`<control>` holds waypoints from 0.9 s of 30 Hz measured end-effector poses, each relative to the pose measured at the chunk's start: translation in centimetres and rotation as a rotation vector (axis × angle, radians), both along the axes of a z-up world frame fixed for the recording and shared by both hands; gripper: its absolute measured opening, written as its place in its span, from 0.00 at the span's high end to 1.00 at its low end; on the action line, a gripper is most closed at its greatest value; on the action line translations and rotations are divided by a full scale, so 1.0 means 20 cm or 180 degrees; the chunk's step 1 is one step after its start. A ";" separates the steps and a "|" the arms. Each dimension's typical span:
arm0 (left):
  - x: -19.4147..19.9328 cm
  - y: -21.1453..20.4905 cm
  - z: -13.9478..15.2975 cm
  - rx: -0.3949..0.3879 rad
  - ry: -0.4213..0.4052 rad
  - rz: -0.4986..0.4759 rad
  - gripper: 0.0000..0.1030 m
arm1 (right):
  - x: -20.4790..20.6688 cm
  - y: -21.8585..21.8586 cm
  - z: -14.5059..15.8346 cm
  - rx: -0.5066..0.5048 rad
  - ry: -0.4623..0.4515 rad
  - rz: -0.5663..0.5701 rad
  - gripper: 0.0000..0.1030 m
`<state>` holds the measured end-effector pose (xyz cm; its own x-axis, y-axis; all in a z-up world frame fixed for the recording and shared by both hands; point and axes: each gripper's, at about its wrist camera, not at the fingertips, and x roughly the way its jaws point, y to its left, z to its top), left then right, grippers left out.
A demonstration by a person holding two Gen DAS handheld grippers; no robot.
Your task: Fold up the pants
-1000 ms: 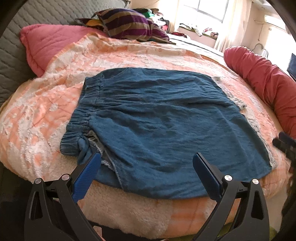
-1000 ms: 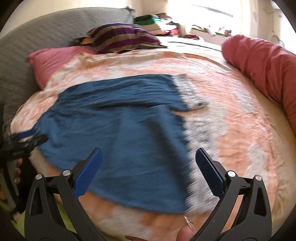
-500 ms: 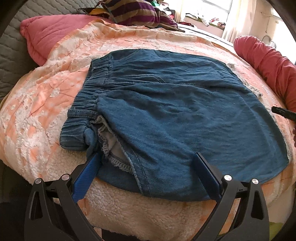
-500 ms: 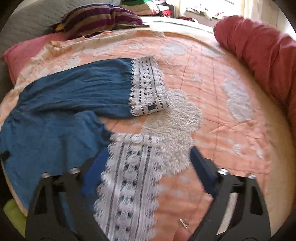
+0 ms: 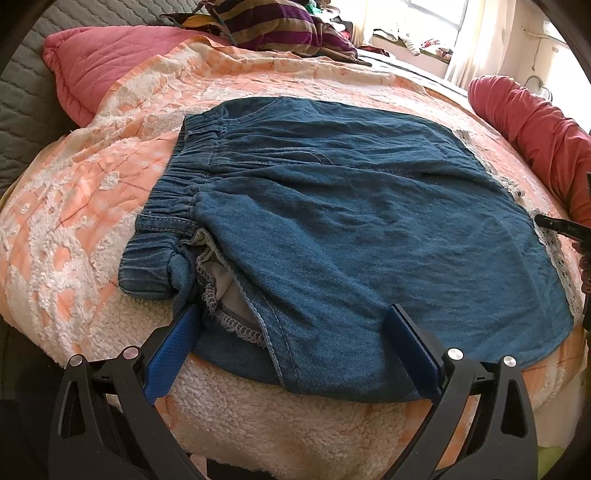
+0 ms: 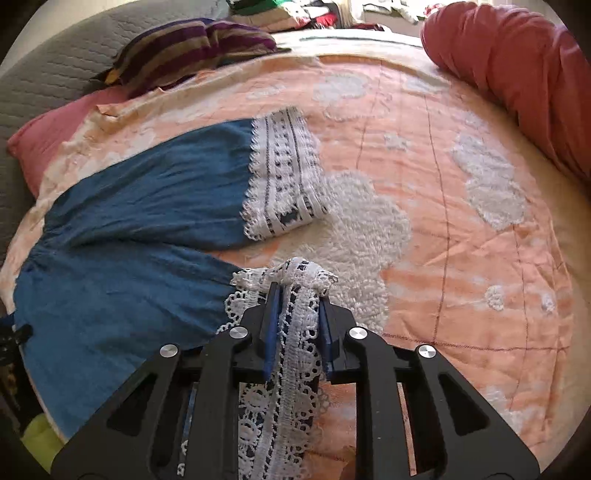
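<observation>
Blue denim pants with white lace hems lie spread flat on the orange bedspread. In the left wrist view my left gripper is open, its fingers straddling the near edge by the elastic waistband. In the right wrist view my right gripper is shut on the near leg's lace hem, bunching it between the fingers. The far leg's lace hem lies flat on the bed. The blue pants stretch away to the left.
A pink pillow and a striped cushion lie at the bed's far left. A red bolster runs along the right side. A grey quilted headboard is at the left.
My right gripper moved down onto the near leg's lace hem and closed on it. My left gripper moved closer to the waistband side and stayed open.
</observation>
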<state>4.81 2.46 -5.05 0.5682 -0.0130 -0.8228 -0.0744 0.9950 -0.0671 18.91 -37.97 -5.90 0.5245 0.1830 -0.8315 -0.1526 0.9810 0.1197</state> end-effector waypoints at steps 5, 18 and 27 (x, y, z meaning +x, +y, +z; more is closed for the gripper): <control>0.00 0.00 0.00 -0.0012 -0.0004 -0.0005 0.05 | -0.01 -0.01 0.02 -0.0398 -0.0129 -0.0168 0.52; -0.03 0.01 0.01 -0.0069 -0.0050 -0.0034 0.04 | -0.21 0.45 0.17 -0.0130 -0.0330 0.0821 0.27; -0.04 0.05 0.14 -0.0389 -0.0142 -0.0082 0.04 | -0.14 0.58 0.02 -0.0223 -0.0012 0.0842 0.20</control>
